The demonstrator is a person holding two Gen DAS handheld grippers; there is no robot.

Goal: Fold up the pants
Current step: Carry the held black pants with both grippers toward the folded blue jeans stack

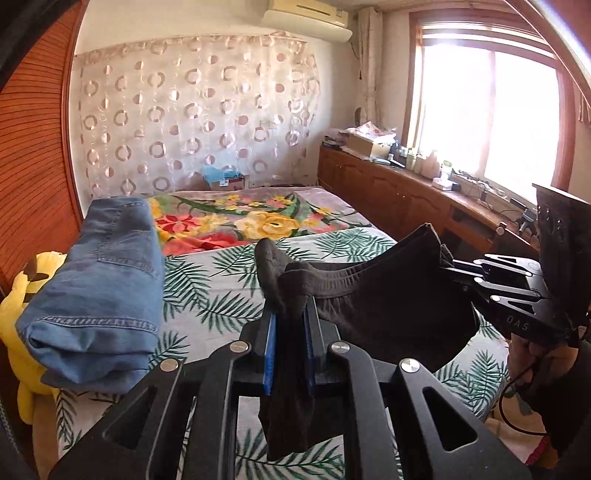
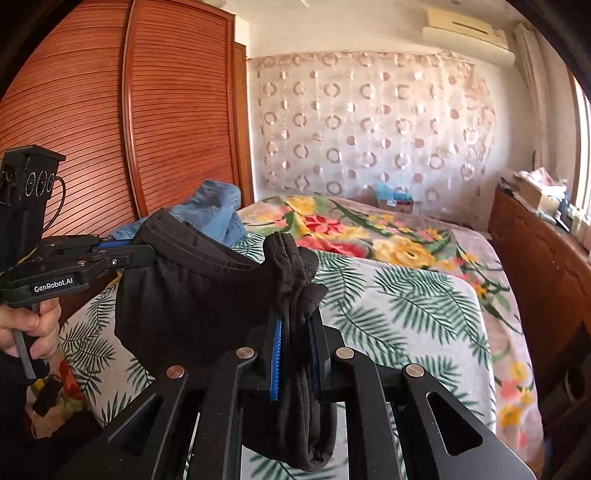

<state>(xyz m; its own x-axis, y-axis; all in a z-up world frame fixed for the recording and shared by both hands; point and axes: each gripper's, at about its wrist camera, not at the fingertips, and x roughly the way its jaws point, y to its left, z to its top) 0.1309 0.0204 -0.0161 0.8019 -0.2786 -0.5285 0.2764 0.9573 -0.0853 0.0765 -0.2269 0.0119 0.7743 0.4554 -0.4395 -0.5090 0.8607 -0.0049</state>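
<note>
The bed (image 1: pixel 229 295) fills the lower part of both views, its near half under a leaf-print sheet (image 2: pixel 406 314) and its far half under a flowered blanket (image 1: pixel 236 221). A louvred wardrobe (image 2: pixel 129 110) stands along the bed's left edge, and a patterned curtain (image 1: pixel 192 122) hangs on the wall past the far edge. A wooden cabinet (image 1: pixel 388 192) runs along the right edge under a bright window (image 1: pixel 487 118), its top crowded with boxes and small items too blurred to name. An air conditioner (image 1: pixel 306 18) sits high on the wall above the curtain.

Folded jeans (image 1: pixel 99 288) lie at the bed's left edge, partly on top of a yellow plush toy (image 1: pixel 22 306) at the near left corner.

The black pants (image 1: pixel 369 302) are off the bed, held in the air above the near part of the leaf-print sheet and stretched between the two claws. The cloth sags in a loose curve between them, its ribbed waistband (image 1: pixel 332 280) along the upper edge.

The left gripper (image 1: pixel 288 332) is clamped on one bunched end of the pants; fabric sticks up above the blue pads (image 1: pixel 269 347) and hangs down below them. The right gripper (image 2: pixel 295 347) is clamped the same way on the other end, a wad of cloth pinched between its fingers and drooping beneath. Each claw shows in the other's view, with cloth caught in its closed tips: the right one at the right side of the left view, the left one (image 2: pixel 122 254) at the left side of the right view, with a hand (image 2: pixel 29 328) around its grip.
</note>
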